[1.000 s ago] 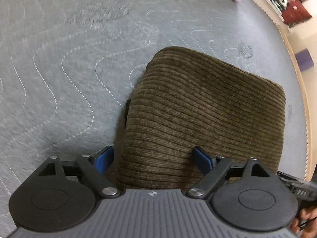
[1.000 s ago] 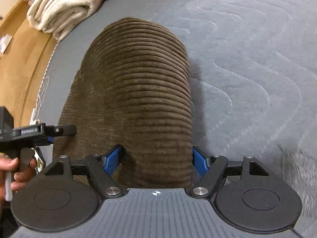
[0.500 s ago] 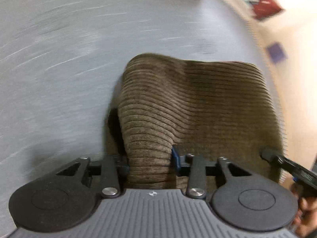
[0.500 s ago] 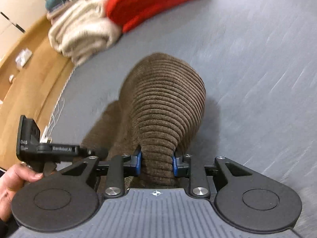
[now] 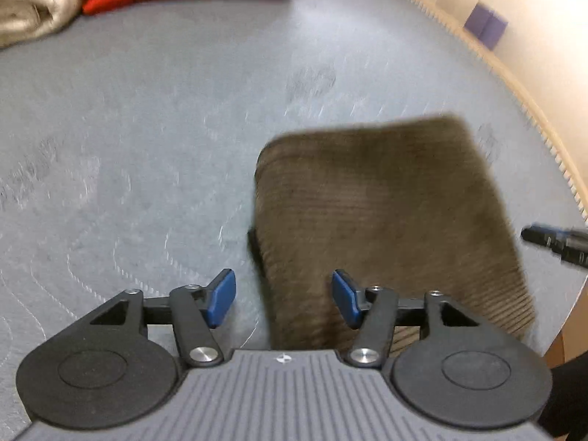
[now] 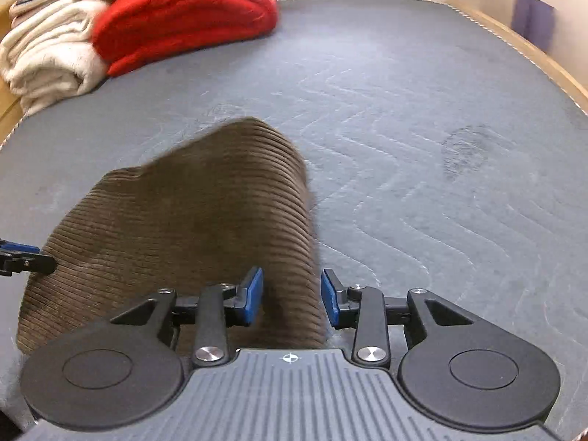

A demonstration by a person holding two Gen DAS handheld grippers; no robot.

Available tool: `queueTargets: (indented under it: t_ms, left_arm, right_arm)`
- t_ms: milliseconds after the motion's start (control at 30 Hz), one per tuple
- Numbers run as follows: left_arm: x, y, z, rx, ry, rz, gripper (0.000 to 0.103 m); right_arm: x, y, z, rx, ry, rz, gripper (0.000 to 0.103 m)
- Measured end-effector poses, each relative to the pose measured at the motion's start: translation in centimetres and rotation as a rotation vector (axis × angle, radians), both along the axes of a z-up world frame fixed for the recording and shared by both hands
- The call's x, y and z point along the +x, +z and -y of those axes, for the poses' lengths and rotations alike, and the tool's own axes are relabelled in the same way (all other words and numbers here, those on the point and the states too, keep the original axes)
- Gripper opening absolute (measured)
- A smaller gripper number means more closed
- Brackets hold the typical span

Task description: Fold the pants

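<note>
A: Where are the pants [image 5: 386, 213]?

B: They lie folded on the grey quilted mattress [image 5: 147, 128], a brown corduroy bundle near its right edge in the left wrist view. In the right wrist view the same bundle [image 6: 191, 220] sits toward the near left part of the mattress [image 6: 422, 128].

A: And the left hand-held gripper [image 5: 283, 297]?

B: Its 2 blue pads [image 5: 220, 297] stand apart and the jaws are opening. The left edge of the pants runs between them, but neither pad presses on the cloth, so it grips nothing.

A: The right hand-held gripper [image 6: 290, 301]?

B: Much the same. Its jaws are opening too, with the right-hand fold of the pants passing between the 2 blue pads [image 6: 253, 296]. I see a gap on each side of the cloth, so it is not clamped.

A: Can each gripper be seen from the other side?

B: Only a tip. A black and blue piece pokes in at the right edge of the left view, and another at the left edge of the right view, just beside the pants.

A: Anything else on the mattress?

B: At the far left corner there is a red blanket [image 6: 183, 14], folded, with a cream blanket [image 6: 47, 62] touching it on the left. A wooden frame [image 6: 533, 47] borders the mattress along its right edge. The left view is blurred, so the fine ribs of the cloth are hard to make out there.
</note>
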State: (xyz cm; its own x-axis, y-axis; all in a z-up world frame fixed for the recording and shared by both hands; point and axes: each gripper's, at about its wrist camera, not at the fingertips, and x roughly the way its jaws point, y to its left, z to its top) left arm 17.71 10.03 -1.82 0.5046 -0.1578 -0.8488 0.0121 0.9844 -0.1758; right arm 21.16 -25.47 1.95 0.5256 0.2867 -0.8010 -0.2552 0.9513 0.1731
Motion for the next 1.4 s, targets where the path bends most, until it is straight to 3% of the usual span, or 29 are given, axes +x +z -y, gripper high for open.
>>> queueTargets:
  t_ms: [133, 200, 233, 267, 333, 400, 533, 733, 933, 1133, 1233, 1267, 1400]
  left_arm:
    - [-1.4, 2.1, 1.3, 0.001, -0.103, 0.090, 0.050]
    - [-2.2, 1.9, 1.9, -0.024, -0.186, 0.077, 0.037]
    - [-2.4, 1.4, 2.6, -0.025, -0.228, 0.051, 0.036]
    - [-2.6, 0.2, 3.2, -0.009, -0.293, -0.013, 0.033]
    - [-3.5, -2.0, 4.7, 0.103, -0.404, -0.098, 0.030]
    - [-4.7, -2.9, 6.0, 0.223, -0.494, -0.111, 0.031]
    - [-4.5, -2.6, 5.5, 0.183, -0.466, -0.118, 0.031]
    - [-4.9, -2.5, 5.4, 0.165, -0.481, -0.129, 0.031]
    - [-4.8, -2.4, 4.6, 0.144, -0.478, -0.134, 0.031]
    - [-4.1, -2.0, 4.4, 0.121, -0.475, -0.134, 0.031]
    - [-4.0, -2.1, 4.2, 0.116, -0.479, -0.138, 0.031]
    - [-3.9, -2.0, 4.3, 0.116, -0.482, -0.139, 0.032]
    - [-3.9, -1.5, 4.0, 0.108, -0.494, -0.139, 0.034]
  right_arm:
    - [-2.2, 0.7, -0.4, 0.020, 0.140, 0.028, 0.038]
    - [-2.4, -0.6, -0.6, 0.050, 0.194, -0.056, 0.038]
    - [-2.5, -1.5, -0.7, 0.044, 0.215, -0.104, 0.038]
    - [-2.6, -2.5, -1.0, 0.011, 0.234, -0.143, 0.038]
    - [-3.0, -3.7, -1.5, -0.069, 0.277, -0.160, 0.038]
    - [-2.9, -3.3, -1.8, -0.070, 0.299, -0.178, 0.038]
    - [-1.7, -1.6, -2.0, -0.089, 0.311, -0.185, 0.038]
    - [4.4, 2.7, -2.7, 0.073, 0.145, -0.014, 0.038]
    - [10.1, -0.9, -4.9, 0.035, 0.067, -0.031, 0.036]
    - [12.7, -5.2, -6.6, -0.052, -0.080, -0.066, 0.035]
    - [13.4, -7.0, -7.1, -0.108, -0.123, -0.072, 0.026]
    - [13.6, -7.5, -7.0, -0.114, -0.133, -0.076, 0.022]
    - [13.3, -7.2, -7.6, -0.148, -0.090, -0.043, 0.021]
